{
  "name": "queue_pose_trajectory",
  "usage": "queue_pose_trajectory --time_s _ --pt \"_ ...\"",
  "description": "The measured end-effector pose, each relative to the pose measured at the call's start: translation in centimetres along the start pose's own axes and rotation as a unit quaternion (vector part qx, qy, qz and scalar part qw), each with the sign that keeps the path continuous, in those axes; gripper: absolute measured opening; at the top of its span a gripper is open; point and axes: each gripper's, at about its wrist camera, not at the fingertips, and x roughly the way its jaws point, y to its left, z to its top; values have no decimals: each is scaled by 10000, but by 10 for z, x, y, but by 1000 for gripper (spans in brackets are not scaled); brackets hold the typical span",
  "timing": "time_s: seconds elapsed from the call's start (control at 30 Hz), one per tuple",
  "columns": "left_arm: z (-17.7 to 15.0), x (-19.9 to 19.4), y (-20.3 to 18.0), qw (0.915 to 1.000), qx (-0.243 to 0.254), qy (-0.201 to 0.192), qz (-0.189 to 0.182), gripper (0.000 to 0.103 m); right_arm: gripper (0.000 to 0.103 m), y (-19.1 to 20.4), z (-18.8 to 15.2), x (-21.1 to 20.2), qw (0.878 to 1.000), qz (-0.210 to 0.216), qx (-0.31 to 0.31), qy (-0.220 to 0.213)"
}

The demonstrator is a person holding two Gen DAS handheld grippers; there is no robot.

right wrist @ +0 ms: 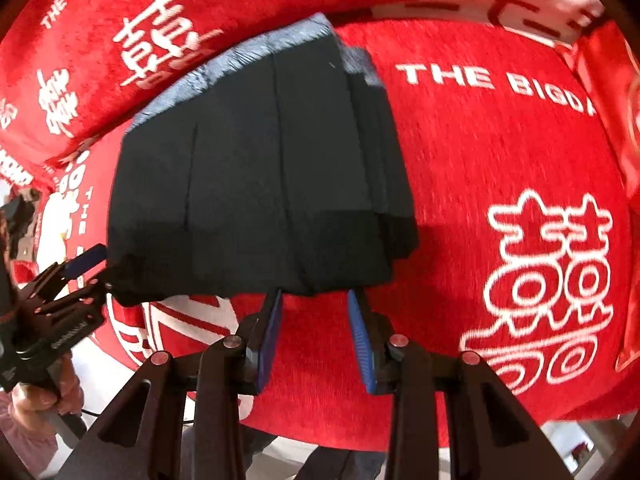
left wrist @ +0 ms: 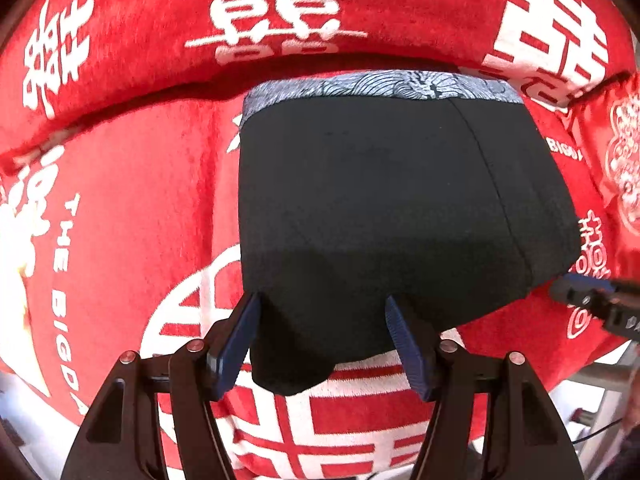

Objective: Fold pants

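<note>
Black shorts (left wrist: 380, 208) with a grey patterned waistband (left wrist: 380, 86) lie flat on a red blanket; they also show in the right wrist view (right wrist: 260, 168), with their right side folded over. My left gripper (left wrist: 322, 300) is open, its blue pads (left wrist: 244, 336) straddling the near hem of the shorts. My right gripper (right wrist: 314, 294) is open and empty, its tips just at the shorts' near edge. The right gripper also shows at the right edge of the left wrist view (left wrist: 580, 292); the left gripper shows at the left of the right wrist view (right wrist: 86, 268).
The red blanket (right wrist: 500, 152) with white characters and lettering covers the surface and rises in a padded roll behind the shorts (left wrist: 160, 20). Its near edge drops to a pale floor (right wrist: 592, 440). A hand in a pink sleeve (right wrist: 28, 404) is at lower left.
</note>
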Motion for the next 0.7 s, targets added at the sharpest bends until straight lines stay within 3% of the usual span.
queue_pose_trajectory --time_s 0.17,0.43,0.53,0.6,0.7 --pt "3 -2 14 9994 -43 261 -230 66 37 -2 -8 5 9992 -109 387 -19" --pt "8 -9 30 9995 0 237 -202 66 39 12 -20 1 9982 -224 561 -24" --pt "9 -11 35 9996 -55 211 -195 66 43 15 -23 -4 9980 -250 576 -55" --pt "9 -11 39 9996 -81 209 -178 66 52 17 -23 -7 9979 -264 587 -98" --pt "8 -11 42 9996 -100 205 -145 66 54 21 -23 -12 9978 -229 601 -169"
